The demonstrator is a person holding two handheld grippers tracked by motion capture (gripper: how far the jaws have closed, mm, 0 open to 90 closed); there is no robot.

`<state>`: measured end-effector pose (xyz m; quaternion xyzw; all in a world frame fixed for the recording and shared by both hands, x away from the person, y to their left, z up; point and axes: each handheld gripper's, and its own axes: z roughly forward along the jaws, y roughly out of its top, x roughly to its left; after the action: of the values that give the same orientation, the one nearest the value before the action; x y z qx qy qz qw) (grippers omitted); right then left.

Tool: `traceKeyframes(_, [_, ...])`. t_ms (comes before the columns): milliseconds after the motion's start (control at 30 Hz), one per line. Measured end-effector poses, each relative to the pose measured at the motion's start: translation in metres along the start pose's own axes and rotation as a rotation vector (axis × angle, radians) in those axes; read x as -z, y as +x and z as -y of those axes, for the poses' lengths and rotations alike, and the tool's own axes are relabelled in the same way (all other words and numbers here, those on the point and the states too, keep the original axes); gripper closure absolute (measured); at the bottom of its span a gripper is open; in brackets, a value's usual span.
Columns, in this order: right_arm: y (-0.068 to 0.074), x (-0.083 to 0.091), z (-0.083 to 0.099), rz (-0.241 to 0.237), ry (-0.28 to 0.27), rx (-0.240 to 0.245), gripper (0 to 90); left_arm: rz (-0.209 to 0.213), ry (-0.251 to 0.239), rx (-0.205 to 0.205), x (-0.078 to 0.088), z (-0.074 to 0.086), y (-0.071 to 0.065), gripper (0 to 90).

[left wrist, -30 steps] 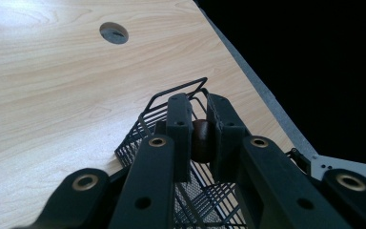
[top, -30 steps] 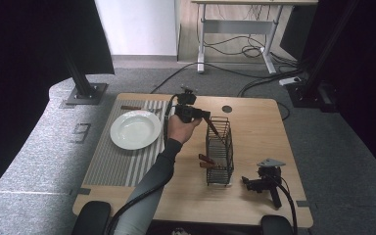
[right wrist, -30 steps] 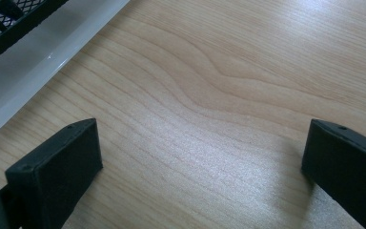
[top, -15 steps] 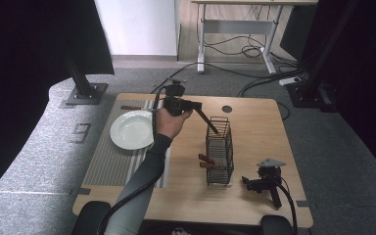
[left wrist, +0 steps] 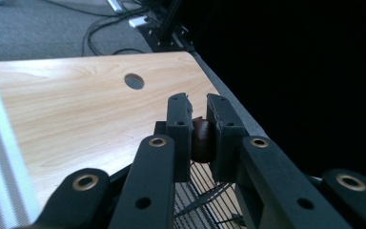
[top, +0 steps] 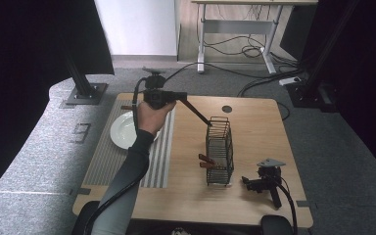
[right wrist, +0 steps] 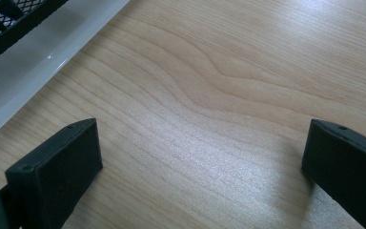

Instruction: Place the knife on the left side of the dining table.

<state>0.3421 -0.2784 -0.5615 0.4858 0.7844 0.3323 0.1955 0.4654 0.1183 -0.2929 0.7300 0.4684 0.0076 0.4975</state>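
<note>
The left gripper (top: 183, 98) is held above the far left part of the table (top: 254, 122), over the far edge of the striped mat (top: 103, 156). Its jaws are clamped tight on the end of a dark brown stick-like utensil (top: 196, 111) — in the left gripper view the rounded brown end (left wrist: 201, 139) sits squeezed between the two pads.

The utensil runs as a long thin rod from the gripper down and to the right. Its lower tip lies at the top rim of the black wire basket (top: 220, 152), at the basket's far left corner; whether the tip is just inside the rim or just clear of it cannot be told. The long axis slants, high at the gripper and low at the basket.

Two more brown handles (top: 206, 160) stick out of the basket's left side, nearer the person.

The white plate (top: 122, 129) lies on the mat, left of the gripper and partly under the hand.

The right gripper (top: 259, 183) rests on the table near the right front corner, just right of the basket, jaws wide apart and holding nothing — bare wood shows between them (right wrist: 205, 157).

Judgement: the left hand has the job; the basket lies right of and nearer than that gripper, the plate left.
</note>
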Motion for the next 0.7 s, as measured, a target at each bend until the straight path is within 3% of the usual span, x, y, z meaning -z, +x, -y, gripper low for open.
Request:
traceKeyframes(200, [0.000,0.000,0.000,0.000,0.001,0.000,0.0,-0.023,-0.026,0.012,0.028,0.002,0.010,80.1])
traceKeyframes(300, [0.000,0.000,0.000,0.000,0.000,0.001,0.0,-0.030,-0.046,0.049,0.047,0.010,0.025,80.1])
traceKeyframes(533, [0.000,0.000,0.000,0.000,0.000,0.000,0.0,-0.053,-0.061,0.091,0.071,0.028,0.049,80.1])
traceKeyframes(700, [0.000,0.000,0.000,0.000,0.001,-0.001,0.0,-0.062,-0.065,0.107,0.082,0.038,0.059,80.1])
